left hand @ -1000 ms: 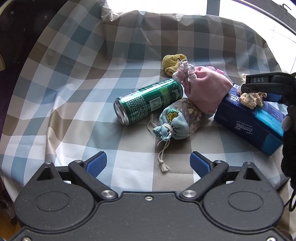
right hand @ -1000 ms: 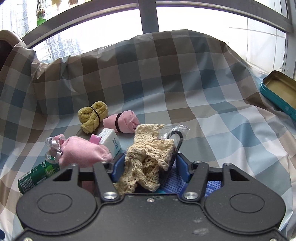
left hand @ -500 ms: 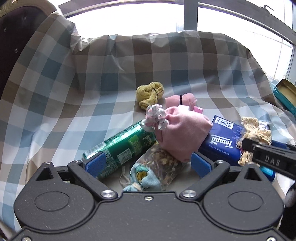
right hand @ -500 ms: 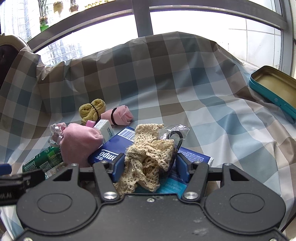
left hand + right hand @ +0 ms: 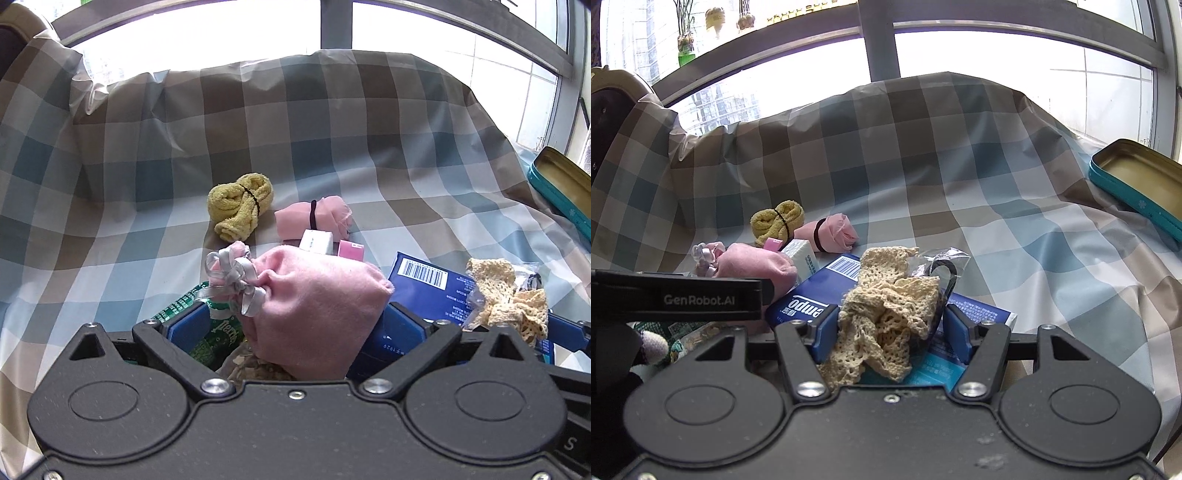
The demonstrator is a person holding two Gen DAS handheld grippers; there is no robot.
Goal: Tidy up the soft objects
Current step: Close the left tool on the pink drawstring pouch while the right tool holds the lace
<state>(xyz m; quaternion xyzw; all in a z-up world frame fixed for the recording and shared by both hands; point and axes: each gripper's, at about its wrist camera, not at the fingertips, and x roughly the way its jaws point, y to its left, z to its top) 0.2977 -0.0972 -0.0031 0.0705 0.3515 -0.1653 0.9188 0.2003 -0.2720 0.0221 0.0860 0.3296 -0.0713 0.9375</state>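
Observation:
A pink pouch (image 5: 314, 306) tied with a silver ribbon lies between the blue pads of my left gripper (image 5: 295, 325). Its jaws are opening wide and neither pad presses on the pouch. Under it lie a green can (image 5: 218, 332) and a patterned pouch (image 5: 258, 365), both mostly hidden. My right gripper (image 5: 892, 328) is shut on a cream lace bundle (image 5: 886, 306) in clear wrap, just over a blue tissue pack (image 5: 801, 302); its jaws are starting to open. Behind them lie a yellow towel roll (image 5: 240, 205) and a pink cloth roll (image 5: 314, 219).
A small white box (image 5: 316, 242) and a pink box (image 5: 351, 251) sit behind the pink pouch. An open teal tin (image 5: 1137, 184) rests at the far right on the checked cloth (image 5: 960, 166). The left gripper's body (image 5: 683, 299) crosses the right wrist view's left side.
My left gripper has moved forward over the can and the patterned pouch, and the pink pouch now lies between its jaws. The right gripper has stayed over the tissue pack with the lace.

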